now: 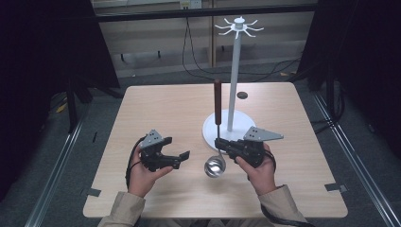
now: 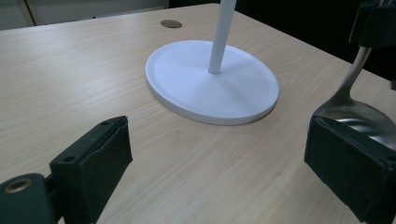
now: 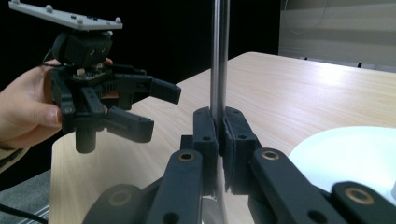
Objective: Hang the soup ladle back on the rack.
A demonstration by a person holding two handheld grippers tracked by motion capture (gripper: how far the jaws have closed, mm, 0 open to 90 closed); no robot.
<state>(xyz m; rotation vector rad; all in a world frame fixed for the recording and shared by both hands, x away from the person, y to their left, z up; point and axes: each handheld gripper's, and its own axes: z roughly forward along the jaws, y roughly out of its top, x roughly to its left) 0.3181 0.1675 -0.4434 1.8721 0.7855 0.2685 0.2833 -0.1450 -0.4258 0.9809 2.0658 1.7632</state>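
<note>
A ladle (image 1: 217,100) with a brown handle stands nearly upright, its steel bowl (image 1: 215,166) down near the table. My right gripper (image 1: 219,143) is shut on the thin steel shaft just above the bowl. In the right gripper view, the pads (image 3: 219,135) clamp the shaft (image 3: 218,70). My left gripper (image 1: 183,160) is held open to the left of the bowl, with nothing between its jaws. In the left gripper view, its open jaws (image 2: 224,163) frame bare table, and the ladle bowl (image 2: 355,114) shows behind the right pad (image 2: 350,163).
A white stand (image 1: 234,71) with hooks at its top rises from a round base (image 1: 210,130) just behind the ladle. A dark round grommet (image 1: 242,95) sits in the wooden table (image 1: 156,109) farther back. In the right gripper view, the left gripper (image 3: 161,112) hangs off the table's edge.
</note>
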